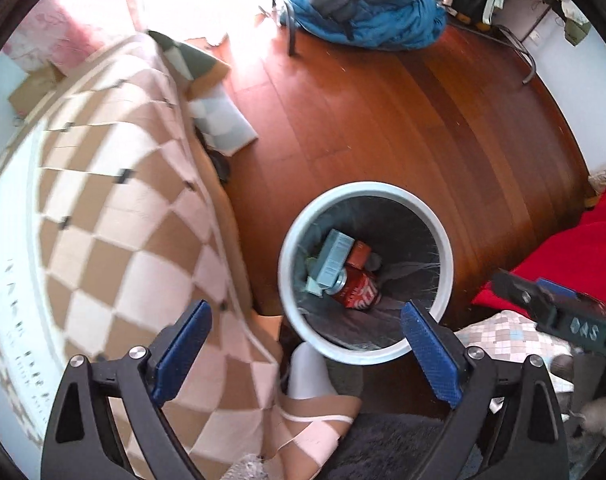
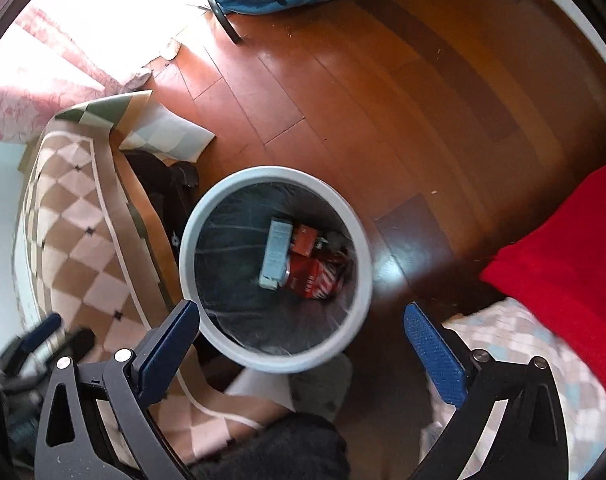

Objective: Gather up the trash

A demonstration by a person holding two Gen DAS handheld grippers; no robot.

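A round white trash bin [image 1: 443,236] with a dark liner stands on the wooden floor; it also shows in the right wrist view [image 2: 187,248]. Inside lie a red soda can [image 1: 357,292], a pale blue box [image 1: 333,258] and a small red box [image 1: 359,252]; the right wrist view shows the can [image 2: 313,276] and the blue box [image 2: 277,252]. My left gripper [image 1: 305,326] is open and empty above the bin's near rim. My right gripper [image 2: 301,328] is open and empty above the bin; it also shows at the right of the left wrist view [image 1: 543,304].
A checkered pink and brown blanket [image 1: 115,216] covers a bed at the left. A red cloth [image 2: 563,264] lies at the right. A blue quilt [image 1: 367,12] is piled on a chair at the back. A white sock [image 1: 307,372] lies near the bin.
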